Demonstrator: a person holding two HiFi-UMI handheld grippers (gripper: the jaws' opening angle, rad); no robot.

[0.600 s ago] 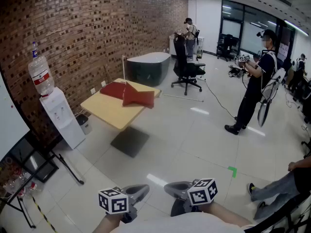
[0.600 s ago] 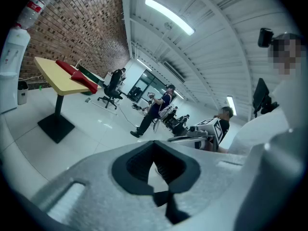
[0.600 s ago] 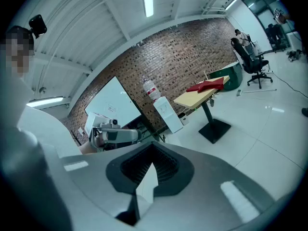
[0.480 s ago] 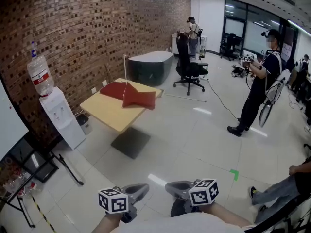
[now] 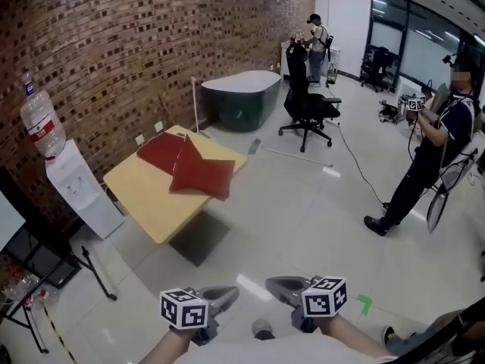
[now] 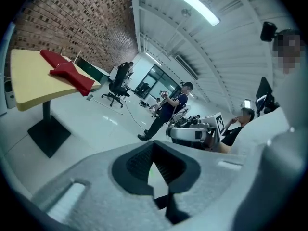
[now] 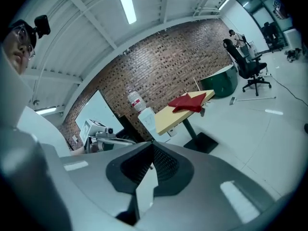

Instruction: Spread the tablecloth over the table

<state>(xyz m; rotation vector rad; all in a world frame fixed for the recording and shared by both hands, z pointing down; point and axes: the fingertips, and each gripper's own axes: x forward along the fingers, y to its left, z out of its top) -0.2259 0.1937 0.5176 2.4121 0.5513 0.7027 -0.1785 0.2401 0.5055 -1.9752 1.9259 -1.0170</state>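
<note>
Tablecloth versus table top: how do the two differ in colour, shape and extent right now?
The tablecloth is red; the table top is yellow. The tablecloth lies bunched in folds, while the table top is flat and smooth. The tablecloth takes up only the far part of the table, with one corner reaching over its edge, and the near part of the top is bare. What they share: they touch, as the tablecloth rests on the table.

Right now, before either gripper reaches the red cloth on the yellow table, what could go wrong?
The crumpled red tablecloth seems to overhang one edge of the yellow square table; a one-sided pull could drag it off. The left gripper and right gripper are both shut and empty, so they must open before grasping. The white water dispenser stands near the table's corner; a flung cloth might catch it.
</note>
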